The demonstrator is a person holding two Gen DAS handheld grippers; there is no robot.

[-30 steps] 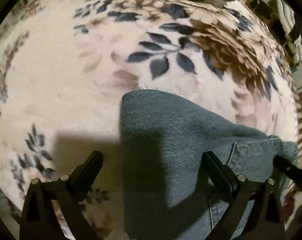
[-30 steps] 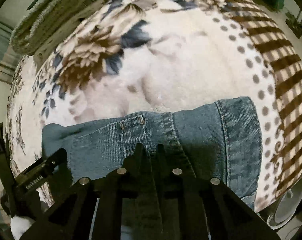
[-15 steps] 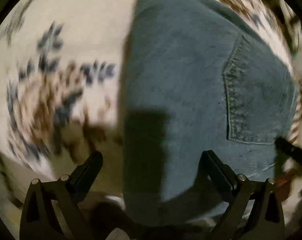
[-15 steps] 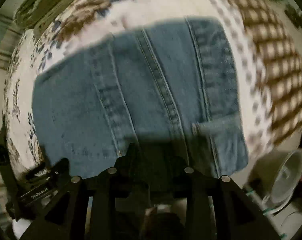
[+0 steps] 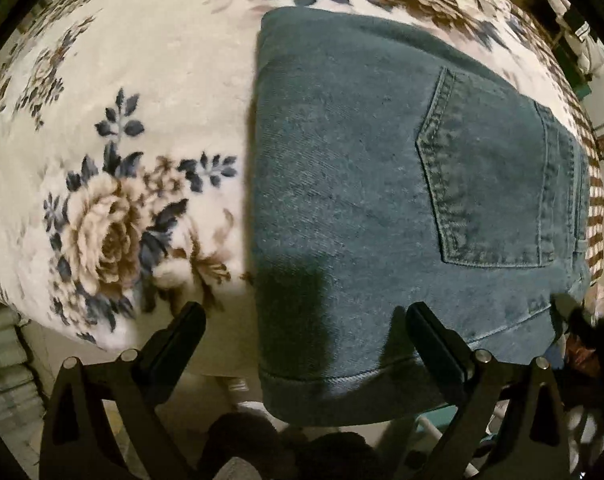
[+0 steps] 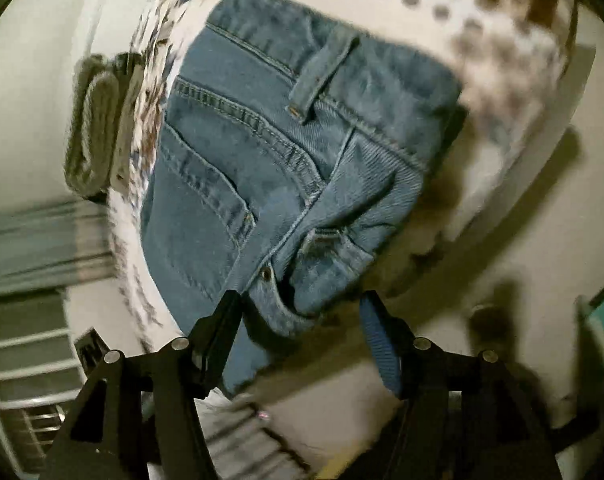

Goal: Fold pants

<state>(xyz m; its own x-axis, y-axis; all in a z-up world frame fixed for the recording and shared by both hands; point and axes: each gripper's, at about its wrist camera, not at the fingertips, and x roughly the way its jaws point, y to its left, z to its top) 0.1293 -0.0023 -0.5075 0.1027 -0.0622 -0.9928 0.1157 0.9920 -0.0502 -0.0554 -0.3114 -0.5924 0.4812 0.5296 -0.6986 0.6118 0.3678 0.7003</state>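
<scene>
Your left gripper (image 5: 302, 332): jaws wide apart, holding nothing, hem edge of folded jeans (image 5: 381, 184) between them. Jeans lie flat on floral blanket (image 5: 114, 184), filling left wrist view from centre out to 3 o'clock, back pocket (image 5: 497, 196) at 3 o'clock.

Your right gripper (image 6: 302, 320): jaws apart, waistband corner of jeans (image 6: 262, 152) between them, no clamp visible. Belt loop (image 6: 321, 76) at 12 o'clock. Rolled grey towel (image 6: 94, 136) at 9 o'clock, past blanket edge.
</scene>
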